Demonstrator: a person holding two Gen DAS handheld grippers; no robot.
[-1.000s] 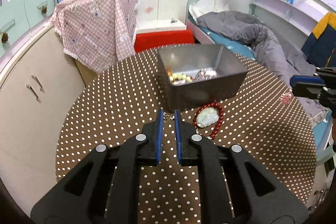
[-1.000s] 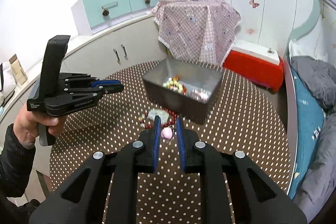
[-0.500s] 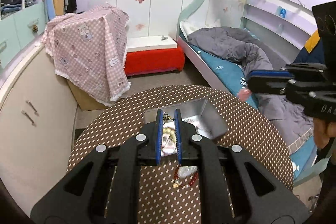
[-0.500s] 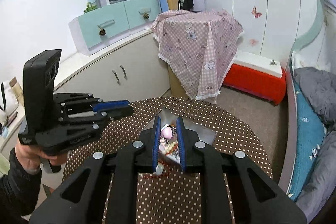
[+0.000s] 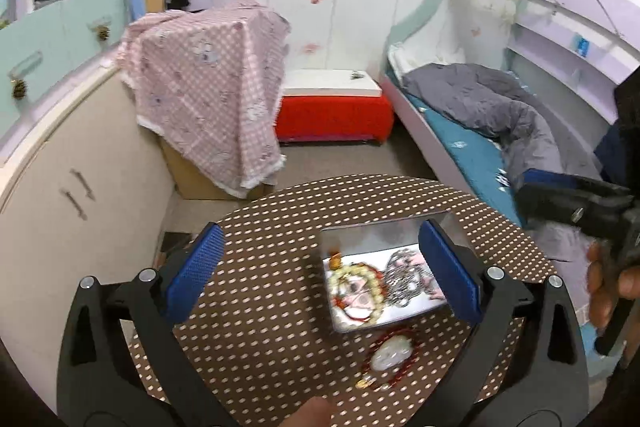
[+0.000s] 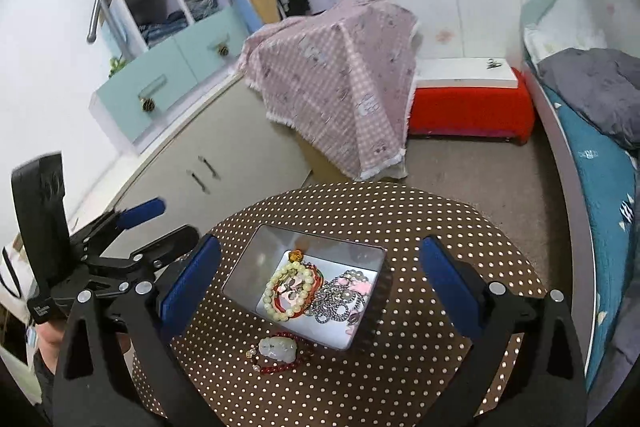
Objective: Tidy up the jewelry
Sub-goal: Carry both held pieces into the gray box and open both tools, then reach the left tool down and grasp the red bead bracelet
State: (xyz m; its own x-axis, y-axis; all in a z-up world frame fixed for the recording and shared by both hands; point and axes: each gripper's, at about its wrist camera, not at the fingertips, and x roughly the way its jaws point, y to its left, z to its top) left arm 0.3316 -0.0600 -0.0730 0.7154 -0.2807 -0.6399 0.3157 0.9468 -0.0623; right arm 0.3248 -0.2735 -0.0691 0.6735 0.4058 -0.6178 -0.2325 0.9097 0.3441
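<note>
My left gripper [image 5: 322, 269] hangs above the brown dotted table [image 5: 260, 307], its jaws opening wide with nothing between the blue pads. Below it stands the metal box [image 5: 380, 233] holding a pearl bracelet [image 5: 354, 287] and a silver chain [image 5: 404, 279]. A red bead bracelet with a pale jade pendant [image 5: 390, 355] lies on the table in front of the box. My right gripper [image 6: 320, 283] also hovers over the box [image 6: 280, 239], jaws opening and empty; pearl bracelet [image 6: 288, 291], chain [image 6: 340, 301] and pink pieces [image 6: 360, 287] lie inside. The red bracelet [image 6: 278, 349] sits just outside.
A pink checked cloth [image 5: 208, 87] covers a cardboard box beyond the table. A red bench [image 5: 332, 111] and a bed with a grey quilt [image 5: 480, 103] stand behind. Cream cabinets [image 6: 208, 163] run along the left. The other hand-held gripper [image 6: 168, 223] shows at the left edge.
Both grippers went from shut to wide open. The small pieces held in their tips are gone from the jaws. Both have risen and now look down into the box.
</note>
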